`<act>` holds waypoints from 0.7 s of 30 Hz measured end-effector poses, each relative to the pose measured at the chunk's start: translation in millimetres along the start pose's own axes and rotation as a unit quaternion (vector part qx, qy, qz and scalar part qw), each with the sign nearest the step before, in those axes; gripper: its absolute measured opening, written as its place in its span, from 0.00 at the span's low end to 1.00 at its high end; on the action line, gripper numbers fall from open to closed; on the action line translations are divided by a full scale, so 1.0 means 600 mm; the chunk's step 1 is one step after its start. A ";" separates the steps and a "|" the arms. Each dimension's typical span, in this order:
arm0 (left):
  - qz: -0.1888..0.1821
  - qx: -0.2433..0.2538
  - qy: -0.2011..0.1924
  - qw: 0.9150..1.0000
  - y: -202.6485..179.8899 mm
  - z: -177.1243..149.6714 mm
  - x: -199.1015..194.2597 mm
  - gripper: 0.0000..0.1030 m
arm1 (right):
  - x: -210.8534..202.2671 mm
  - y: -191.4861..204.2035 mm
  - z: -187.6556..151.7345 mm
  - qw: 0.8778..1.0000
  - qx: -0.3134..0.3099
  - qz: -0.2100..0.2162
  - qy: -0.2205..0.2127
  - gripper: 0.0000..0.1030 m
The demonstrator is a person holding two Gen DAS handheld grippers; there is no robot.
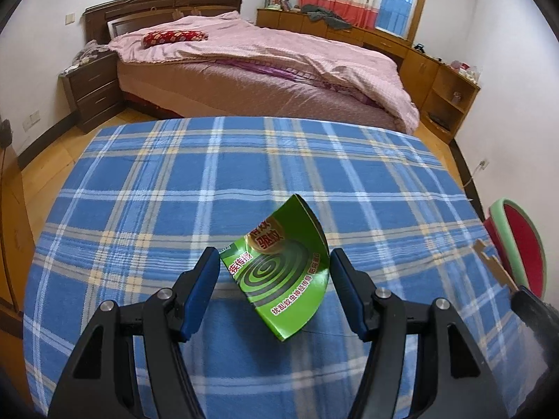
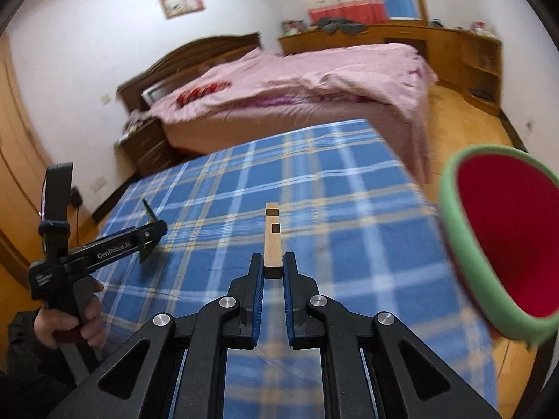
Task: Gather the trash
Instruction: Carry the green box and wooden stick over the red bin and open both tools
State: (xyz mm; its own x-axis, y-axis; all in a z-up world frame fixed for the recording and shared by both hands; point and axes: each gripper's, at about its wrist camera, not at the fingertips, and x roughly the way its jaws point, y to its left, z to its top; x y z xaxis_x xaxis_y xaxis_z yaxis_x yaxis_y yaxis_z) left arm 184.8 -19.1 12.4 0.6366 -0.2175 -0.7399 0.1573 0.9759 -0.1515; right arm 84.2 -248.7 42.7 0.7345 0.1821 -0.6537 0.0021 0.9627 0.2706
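With the red, green-rimmed bin (image 2: 503, 241) just right of the plaid table (image 2: 314, 181), the right gripper (image 2: 273, 269) clenches 1 cardboard strip (image 2: 272, 241) to carry there, while the left gripper (image 1: 272, 272), released, straddles the green carton piece (image 1: 283, 269) left of it.

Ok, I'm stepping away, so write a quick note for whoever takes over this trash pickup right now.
Left tool: open, astride the green cardboard piece, which lies on the plaid cloth; pads not pressing it.
Right tool: shut on the tan cardboard strip, held above the cloth.
Red bin with green rim: beside the table, on the right.
Done: strip picked up.
Left: drop the strip in the bin, then grip and bin the green piece.
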 end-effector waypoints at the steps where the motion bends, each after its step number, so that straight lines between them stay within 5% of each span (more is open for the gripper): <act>1: -0.004 0.003 -0.001 1.000 -0.007 0.000 -0.006 0.63 | -0.013 -0.010 -0.003 1.000 0.008 -0.005 -0.007 0.10; 13: -0.060 0.063 0.003 0.996 -0.140 -0.012 -0.057 0.63 | -0.135 -0.155 -0.045 0.990 0.108 -0.062 -0.068 0.10; 21: -0.124 0.127 0.018 0.984 -0.267 -0.022 -0.071 0.63 | -0.180 -0.221 -0.057 0.980 0.144 -0.088 -0.104 0.10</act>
State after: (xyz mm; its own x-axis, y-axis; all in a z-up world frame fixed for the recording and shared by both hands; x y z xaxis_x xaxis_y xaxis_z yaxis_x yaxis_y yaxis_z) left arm 122.6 -165.6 59.8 0.5281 -0.4427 -0.7246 0.4902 0.8557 -0.1656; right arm -18.6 -389.1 53.2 0.8277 -0.0551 -0.5585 0.3111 0.8733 0.3749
